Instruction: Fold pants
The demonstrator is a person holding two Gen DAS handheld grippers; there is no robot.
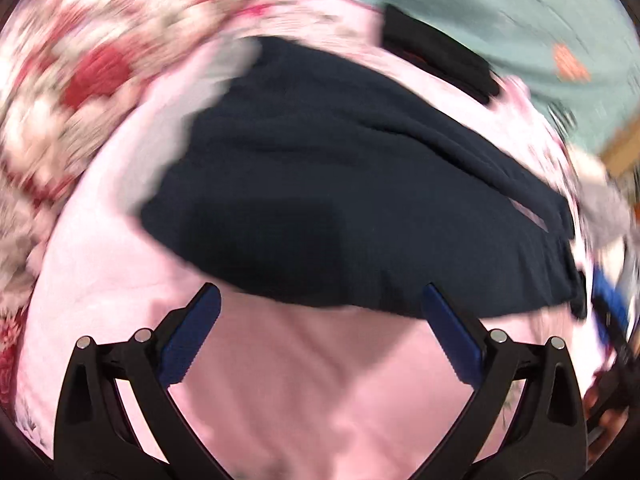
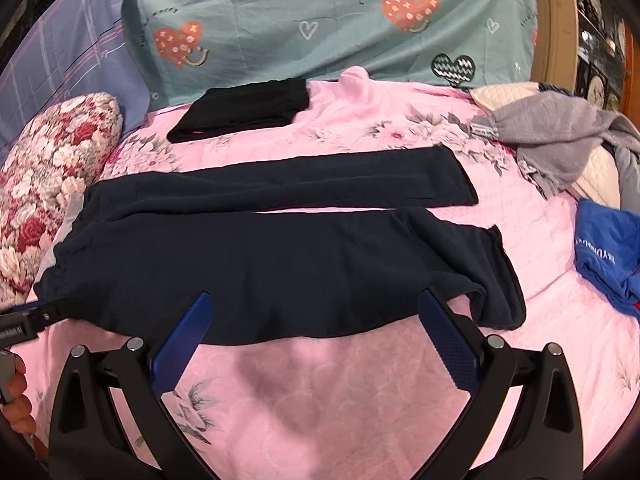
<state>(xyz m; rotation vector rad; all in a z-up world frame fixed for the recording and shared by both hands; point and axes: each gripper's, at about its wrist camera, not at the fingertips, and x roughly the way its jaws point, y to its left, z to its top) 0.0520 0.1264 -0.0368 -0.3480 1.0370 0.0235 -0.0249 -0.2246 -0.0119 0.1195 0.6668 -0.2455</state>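
Observation:
Dark navy pants [image 2: 280, 256] lie flat on a pink floral bedsheet [image 2: 320, 392], waist to the left and both legs stretched to the right, with the near leg's cuff rumpled. My right gripper [image 2: 316, 300] is open at the near edge of the near leg, nothing between its blue pads. The left wrist view is motion-blurred; the pants [image 1: 340, 200] fill its middle. My left gripper [image 1: 320, 292] is open just short of their near edge, holding nothing. From the right wrist view, the left gripper [image 2: 28, 320] shows by the waist end, a hand [image 2: 16, 392] behind it.
A folded black garment [image 2: 244, 110] lies at the back of the bed. A red floral pillow [image 2: 48, 184] sits on the left. Grey clothing [image 2: 560, 140] and a blue garment [image 2: 608, 256] are piled on the right. A teal heart-print sheet [image 2: 320, 20] hangs behind.

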